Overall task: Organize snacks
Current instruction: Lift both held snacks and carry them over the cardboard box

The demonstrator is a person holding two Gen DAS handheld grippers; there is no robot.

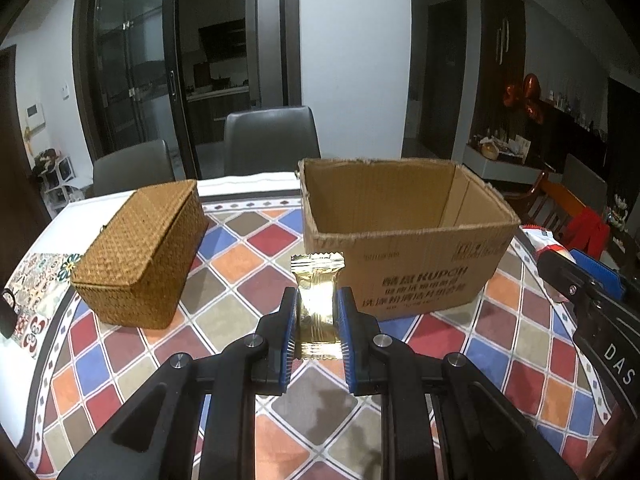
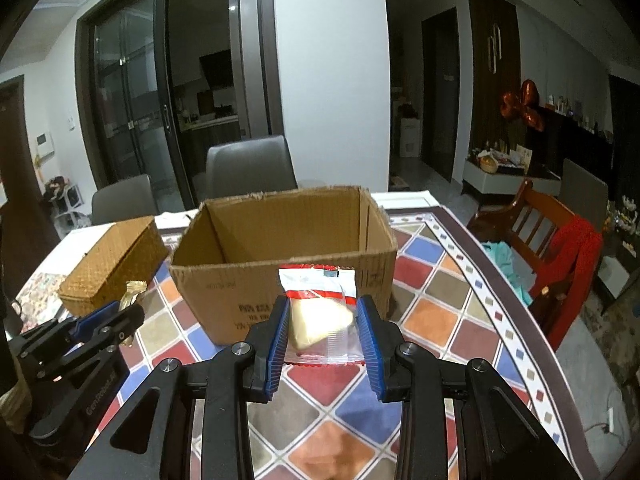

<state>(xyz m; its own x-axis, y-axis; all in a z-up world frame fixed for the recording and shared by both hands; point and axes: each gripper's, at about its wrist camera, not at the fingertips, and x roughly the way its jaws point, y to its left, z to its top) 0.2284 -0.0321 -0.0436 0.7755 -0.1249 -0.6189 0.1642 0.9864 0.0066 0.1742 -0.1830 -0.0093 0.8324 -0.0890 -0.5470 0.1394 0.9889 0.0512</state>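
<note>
Left wrist view: left gripper (image 1: 316, 320) clamps a gold snack packet (image 1: 317, 300) above the desk (image 1: 240, 312), short of the cardboard box (image 1: 400, 240); the slick foil could slip before clearing the rim.

Right wrist view: right gripper (image 2: 323, 326) pinches a clear pastry packet (image 2: 318, 312) before the box; the loose film may sag and snag its edge.

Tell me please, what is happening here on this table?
A person holds a gripper in each hand and is sorting snacks. The left gripper is shut on a gold snack packet, and the right gripper is shut on a clear packet with red trim holding a pale pastry. Both packets are in front of the open cardboard box, not yet inside it. A closed wicker basket sits left of the box on the patterned tablecloth.
</note>
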